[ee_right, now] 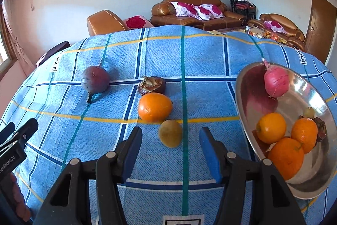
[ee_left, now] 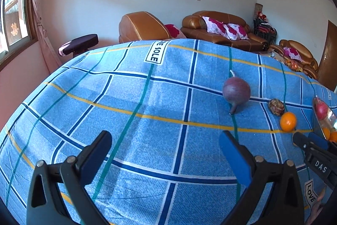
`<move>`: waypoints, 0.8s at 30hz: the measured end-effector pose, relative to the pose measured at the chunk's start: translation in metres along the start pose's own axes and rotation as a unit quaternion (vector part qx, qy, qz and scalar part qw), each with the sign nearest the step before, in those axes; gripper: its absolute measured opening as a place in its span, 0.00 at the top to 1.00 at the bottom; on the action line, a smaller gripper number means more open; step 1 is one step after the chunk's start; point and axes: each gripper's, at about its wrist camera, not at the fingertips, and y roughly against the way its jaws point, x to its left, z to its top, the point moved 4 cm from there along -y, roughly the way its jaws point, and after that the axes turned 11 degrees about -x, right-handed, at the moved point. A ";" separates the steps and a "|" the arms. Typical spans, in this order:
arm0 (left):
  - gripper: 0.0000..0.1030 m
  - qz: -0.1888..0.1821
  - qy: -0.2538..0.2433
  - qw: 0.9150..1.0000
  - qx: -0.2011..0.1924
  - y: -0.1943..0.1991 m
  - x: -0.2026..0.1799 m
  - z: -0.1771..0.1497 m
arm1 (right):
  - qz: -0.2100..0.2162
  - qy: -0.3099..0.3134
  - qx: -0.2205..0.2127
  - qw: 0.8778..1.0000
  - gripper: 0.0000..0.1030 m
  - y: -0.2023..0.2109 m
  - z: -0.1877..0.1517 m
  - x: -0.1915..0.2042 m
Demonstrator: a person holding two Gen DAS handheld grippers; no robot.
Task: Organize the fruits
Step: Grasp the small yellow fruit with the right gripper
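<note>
My right gripper (ee_right: pixel 171 132) is open and low over the blue checked cloth (ee_right: pixel 189 60). A small yellow-green fruit (ee_right: pixel 170 137) lies on the cloth between its fingertips, with a gap on each side. Just beyond lie an orange (ee_right: pixel 154 107), a brown wrinkled fruit (ee_right: pixel 151 84) and a purple beet (ee_right: pixel 95 80). At the right stands a steel bowl (ee_right: pixel 250 81) with a pink radish (ee_right: pixel 276 84) and three oranges (ee_right: pixel 271 127) inside. My left gripper (ee_left: pixel 166 140) is wide open over bare cloth. The beet (ee_left: pixel 236 91) lies further off, to its right.
Brown leather sofas (ee_right: pixel 189 7) with flowered cushions stand behind the table, and a door (ee_right: pixel 320 20) is at the right. A dark stool (ee_left: pixel 80 43) sits by the window at the table's far left. The right gripper (ee_left: pixel 305 141) shows at the left wrist view's right edge.
</note>
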 end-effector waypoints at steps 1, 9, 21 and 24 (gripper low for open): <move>0.00 0.000 -0.002 1.000 0.000 0.000 -0.001 0.000 | 0.001 0.002 0.005 1.000 0.51 -0.003 0.000 0.001; 0.00 -0.008 -0.018 1.000 -0.009 0.002 -0.008 0.002 | 0.007 -0.004 0.043 0.999 0.68 -0.017 -0.005 -0.001; 0.00 -0.037 -0.021 0.999 -0.005 0.001 -0.015 0.002 | 0.015 -0.021 -0.030 0.999 0.74 0.013 0.001 -0.009; 0.00 -0.051 -0.015 0.999 -0.006 -0.001 -0.022 0.005 | 0.011 -0.011 -0.091 0.996 0.74 0.035 0.006 -0.007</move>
